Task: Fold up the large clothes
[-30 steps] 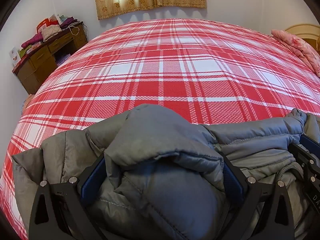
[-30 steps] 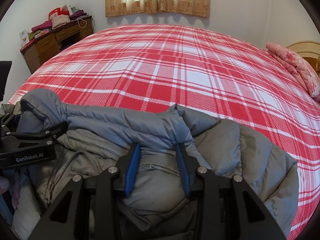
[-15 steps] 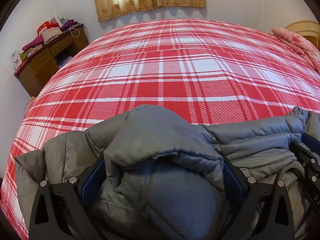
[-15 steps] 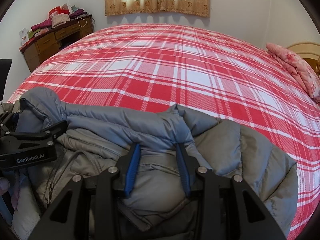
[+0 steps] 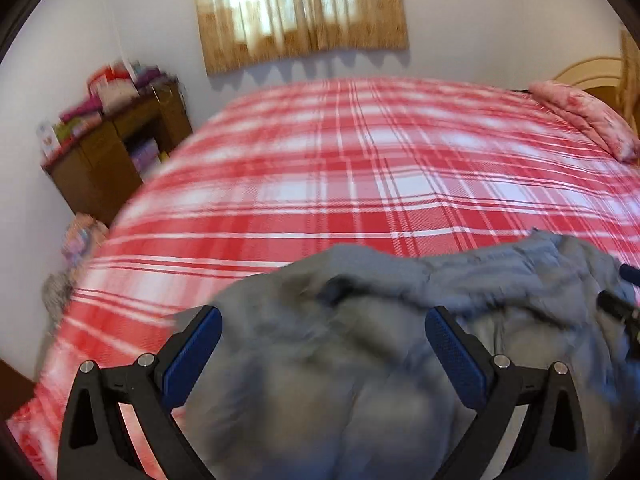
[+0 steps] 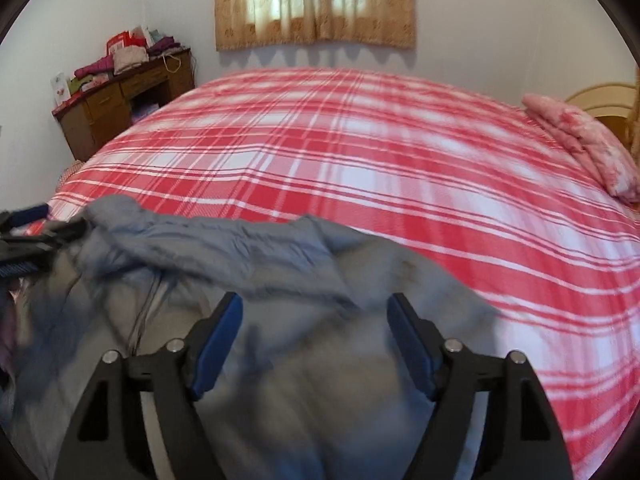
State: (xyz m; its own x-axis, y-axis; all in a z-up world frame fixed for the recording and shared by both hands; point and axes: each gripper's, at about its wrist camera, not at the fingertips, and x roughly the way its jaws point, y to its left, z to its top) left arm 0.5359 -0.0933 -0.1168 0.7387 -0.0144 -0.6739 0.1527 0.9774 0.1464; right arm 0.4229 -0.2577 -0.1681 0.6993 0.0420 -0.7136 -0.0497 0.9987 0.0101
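Observation:
A grey padded jacket (image 5: 500, 276) lies crumpled on the near edge of the red plaid bed (image 5: 360, 168). My left gripper (image 5: 322, 316) hovers above the jacket's left part, open, its blue pads clear of the fabric. My right gripper (image 6: 314, 300) hangs over the jacket (image 6: 224, 244) on its right part. Its jaws are opening, with the cloth below them and not pinched. Motion blurs both views. The left gripper's fingers (image 6: 28, 244) show at the left edge of the right wrist view.
The plaid bed (image 6: 360, 152) stretches bare beyond the jacket. A pink pillow (image 6: 580, 136) lies at the far right by a wooden headboard. A brown desk (image 6: 116, 104) piled with clothes stands at the far left wall, and a curtain (image 5: 300, 12) hangs behind.
Both grippers have let go of the jacket folds and risen back from them. The right jaws have widened. The jacket has settled lower on the bed.

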